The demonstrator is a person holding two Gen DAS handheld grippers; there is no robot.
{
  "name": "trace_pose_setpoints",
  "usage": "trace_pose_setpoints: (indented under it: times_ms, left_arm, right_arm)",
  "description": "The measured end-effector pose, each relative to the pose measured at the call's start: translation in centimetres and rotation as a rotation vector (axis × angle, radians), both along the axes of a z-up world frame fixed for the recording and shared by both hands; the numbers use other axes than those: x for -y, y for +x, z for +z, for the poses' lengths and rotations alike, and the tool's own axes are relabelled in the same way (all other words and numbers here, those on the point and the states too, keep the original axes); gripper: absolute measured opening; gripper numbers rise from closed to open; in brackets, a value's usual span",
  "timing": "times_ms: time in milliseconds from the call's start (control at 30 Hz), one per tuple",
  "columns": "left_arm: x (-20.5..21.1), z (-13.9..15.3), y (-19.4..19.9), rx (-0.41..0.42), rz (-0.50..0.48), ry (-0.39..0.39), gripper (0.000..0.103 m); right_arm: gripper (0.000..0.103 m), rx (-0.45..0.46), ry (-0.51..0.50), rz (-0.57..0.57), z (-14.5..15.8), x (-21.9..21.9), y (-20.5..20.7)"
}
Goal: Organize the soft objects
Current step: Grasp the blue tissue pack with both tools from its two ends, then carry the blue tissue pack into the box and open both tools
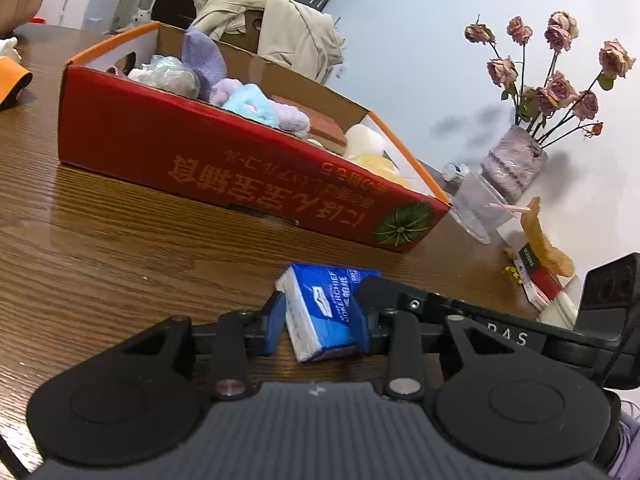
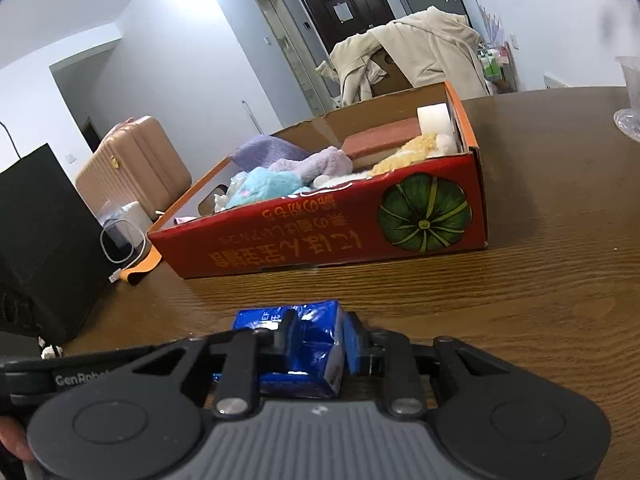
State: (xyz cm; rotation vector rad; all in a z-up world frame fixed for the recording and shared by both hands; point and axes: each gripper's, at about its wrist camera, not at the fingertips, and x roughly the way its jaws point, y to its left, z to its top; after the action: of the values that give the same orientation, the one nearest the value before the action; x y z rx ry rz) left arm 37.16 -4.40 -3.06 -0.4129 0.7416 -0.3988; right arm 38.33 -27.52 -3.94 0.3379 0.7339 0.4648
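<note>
Left gripper point(image 1: 320, 316): blue rubbery pads pressed on both sides of a glossy blue-and-white tissue packet point(image 1: 324, 312), a soft rectangular block on the wood-grain table point(image 1: 100, 240). Right gripper point(image 2: 316, 344): narrowed jaws clamp the crinkled blue foil end of the packet point(image 2: 308, 348). Ahead of both jaws: red cardboard box point(image 1: 200, 152) holding fluffy plush items point(image 1: 248, 102).

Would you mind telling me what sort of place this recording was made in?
Most likely a lived-in home: a wooden table, a vase of dried roses, a coat over a chair and a suitcase near the hallway.
</note>
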Motion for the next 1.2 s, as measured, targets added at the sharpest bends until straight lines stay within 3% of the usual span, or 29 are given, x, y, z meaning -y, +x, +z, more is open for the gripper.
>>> trace_pose_setpoints:
  times_ms: [133, 533, 767, 867, 1033, 1100, 1200]
  left_arm:
    - [-0.1, 0.0, 0.1, -0.005, -0.002, -0.017, 0.035]
    - [0.5, 0.8, -0.8, 0.051, -0.003, 0.024, 0.029]
    - [1.4, 6.3, -3.8, 0.202, -0.059, -0.026, 0.028]
    - [1.4, 9.2, -2.9, 0.227, -0.092, -0.051, 0.028]
    - [1.7, 13.0, 3.1, 0.243, -0.111, -0.083, 0.028]
    - [1.9, 12.8, 6.3, 0.236, -0.087, -0.092, 0.028]
    - [2.0, 10.9, 11.9, 0.133, -0.090, -0.109, 0.028]
  right_arm:
    - [0.024, -0.044, 0.066, 0.000, -0.6, 0.9, 0.4]
    - [0.022, 0.015, 0.039, -0.002, 0.3, 0.7, -0.9]
    - [0.022, 0.189, 0.015, -0.099, 6.1, 1.4, -6.3]
    - [0.022, 0.244, 0.003, -0.128, 9.0, 1.7, -6.5]
    - [0.022, 0.275, -0.011, -0.162, 12.8, 2.1, -1.3]
    - [0.022, 0.232, -0.009, -0.156, 13.1, 2.2, 2.8]
    - [0.022, 0.159, -0.061, -0.167, 12.4, 1.8, 8.6]
